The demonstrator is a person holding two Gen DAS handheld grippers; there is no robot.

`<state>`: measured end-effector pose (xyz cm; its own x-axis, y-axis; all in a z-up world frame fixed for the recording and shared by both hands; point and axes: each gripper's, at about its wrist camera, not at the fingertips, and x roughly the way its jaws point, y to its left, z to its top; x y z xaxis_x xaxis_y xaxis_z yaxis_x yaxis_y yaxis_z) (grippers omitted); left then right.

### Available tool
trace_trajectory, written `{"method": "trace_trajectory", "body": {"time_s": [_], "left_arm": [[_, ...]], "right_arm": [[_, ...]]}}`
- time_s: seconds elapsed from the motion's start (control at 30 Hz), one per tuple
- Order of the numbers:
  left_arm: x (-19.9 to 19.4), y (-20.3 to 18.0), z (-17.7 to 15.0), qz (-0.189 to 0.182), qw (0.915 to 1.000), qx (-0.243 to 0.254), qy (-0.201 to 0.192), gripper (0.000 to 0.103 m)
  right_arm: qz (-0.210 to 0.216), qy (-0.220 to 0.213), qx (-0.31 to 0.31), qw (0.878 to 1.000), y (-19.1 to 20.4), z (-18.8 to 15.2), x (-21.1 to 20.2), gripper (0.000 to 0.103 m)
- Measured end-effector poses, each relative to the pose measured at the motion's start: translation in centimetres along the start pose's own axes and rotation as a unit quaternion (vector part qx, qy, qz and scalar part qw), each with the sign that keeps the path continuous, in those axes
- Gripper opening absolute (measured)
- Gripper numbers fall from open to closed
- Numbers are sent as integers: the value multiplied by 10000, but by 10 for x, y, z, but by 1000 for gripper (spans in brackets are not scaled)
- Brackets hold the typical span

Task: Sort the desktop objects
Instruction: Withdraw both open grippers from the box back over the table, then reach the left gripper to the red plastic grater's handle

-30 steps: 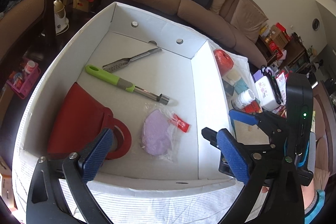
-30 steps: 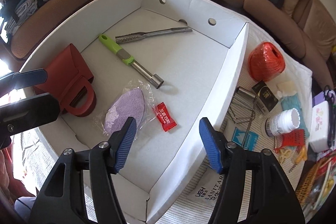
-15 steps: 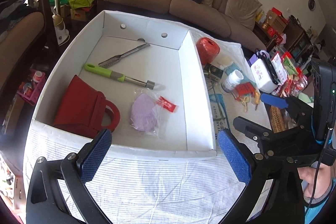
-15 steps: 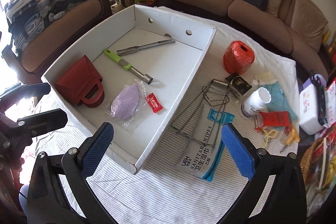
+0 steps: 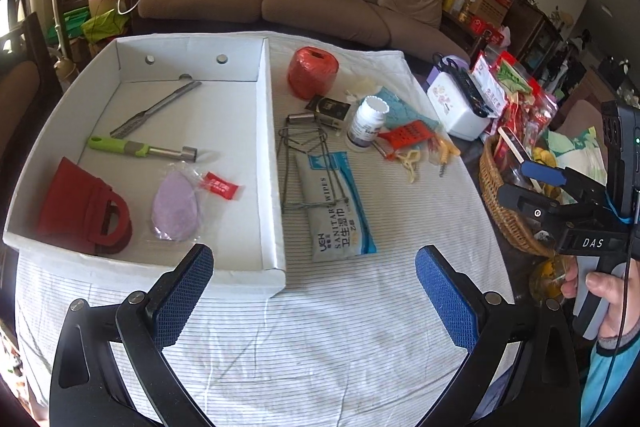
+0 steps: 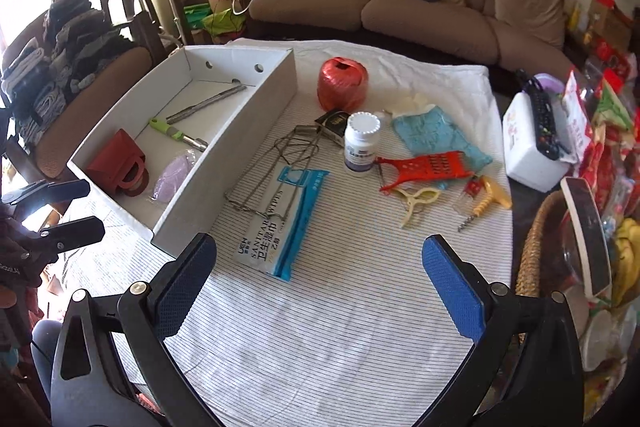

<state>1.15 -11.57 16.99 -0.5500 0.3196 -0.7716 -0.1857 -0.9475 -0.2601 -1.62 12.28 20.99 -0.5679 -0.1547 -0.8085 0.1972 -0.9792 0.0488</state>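
Observation:
A white cardboard box (image 5: 272, 155) (image 6: 236, 143) on the striped cloth holds a red bag (image 5: 80, 203), a purple sachet (image 5: 176, 205), a red candy (image 5: 220, 185), a green-handled corer (image 5: 136, 148) and a metal tool (image 5: 156, 108). Right of it lie a wipes pack (image 6: 280, 223), a wire rack (image 6: 272, 163), a white bottle (image 6: 360, 143), red twine (image 6: 342, 83), a red grater (image 6: 432, 167) and a blue cloth (image 6: 436, 135). My left gripper (image 5: 314, 291) and right gripper (image 6: 320, 279) are open and empty above the near cloth.
A white tissue box (image 6: 532, 147), a wicker basket (image 6: 532, 251) and snack packets crowd the table's right side. A yellow peeler (image 6: 416, 203) and a corkscrew (image 6: 484, 199) lie near the grater. A sofa stands behind the table.
Both grippers have pulled back from over the box toward the near edge and risen. The right gripper's jaws have opened wider. The things in the box have not moved.

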Motion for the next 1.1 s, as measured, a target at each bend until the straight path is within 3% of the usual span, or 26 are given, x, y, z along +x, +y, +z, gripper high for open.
{"method": "trace_trajectory", "body": {"time_s": [0.4,0.77,1.1], "left_arm": [[54,-78,0,-299,9982,511,11,103],[136,-125,12,-447,9956,759,311,103],[212,-152,50,-339,9946,963,213,103]], "right_arm": [[211,-331,576,9976,-98,-51,8,103],[377,-359,586,9969,-129,-70,47,103],[453,-371,698,9958,-146,-71,68,100]]}}
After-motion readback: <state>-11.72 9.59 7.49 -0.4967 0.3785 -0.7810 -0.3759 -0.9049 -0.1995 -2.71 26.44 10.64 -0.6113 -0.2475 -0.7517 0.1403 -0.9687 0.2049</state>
